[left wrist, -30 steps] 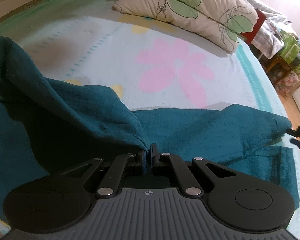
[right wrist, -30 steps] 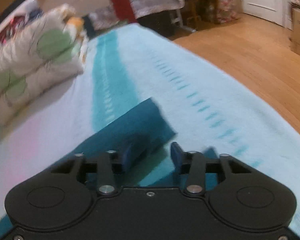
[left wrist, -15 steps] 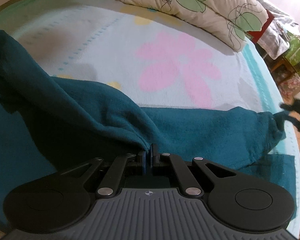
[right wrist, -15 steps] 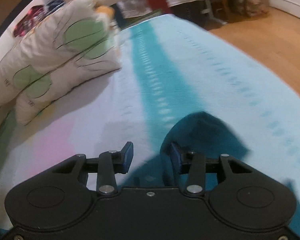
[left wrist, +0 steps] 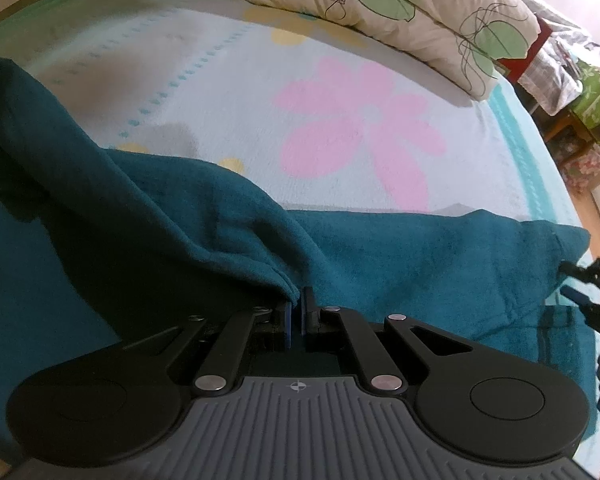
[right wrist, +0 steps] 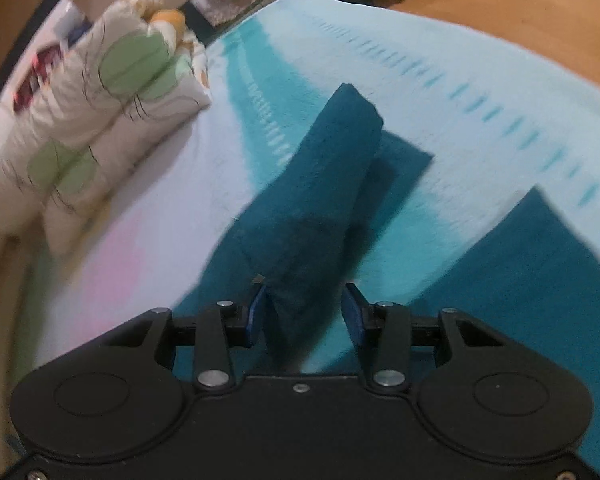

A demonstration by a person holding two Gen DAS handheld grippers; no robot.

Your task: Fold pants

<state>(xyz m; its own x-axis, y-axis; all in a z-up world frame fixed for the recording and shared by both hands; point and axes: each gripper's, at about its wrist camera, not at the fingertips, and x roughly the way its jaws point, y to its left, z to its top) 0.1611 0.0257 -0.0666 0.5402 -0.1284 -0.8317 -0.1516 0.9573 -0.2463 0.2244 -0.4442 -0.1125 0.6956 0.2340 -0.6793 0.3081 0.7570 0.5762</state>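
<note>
The teal fleece pants [left wrist: 400,256] lie across the bed. My left gripper [left wrist: 299,307] is shut on a lifted fold of the pants; the cloth drapes up and away to the left. In the right wrist view, my right gripper [right wrist: 303,308] is open, its blue pads on either side of a raised ridge of a pant leg [right wrist: 324,184] whose cuff points away. The other pant leg [right wrist: 540,280] lies flat to the right. The right gripper also shows at the right edge of the left wrist view [left wrist: 592,292], by the leg's end.
The bed has a pale blue blanket [left wrist: 260,80] with a pink flower [left wrist: 360,132]. Leaf-print pillows [left wrist: 400,8] lie at the head of the bed, also in the right wrist view [right wrist: 100,120]. Wood floor [right wrist: 520,12] and cluttered furniture lie beyond the bed's right edge.
The right gripper has moved back onto the pant leg, which now stands as a ridge between its open fingers. The left gripper stays shut on its fold, barely moved.
</note>
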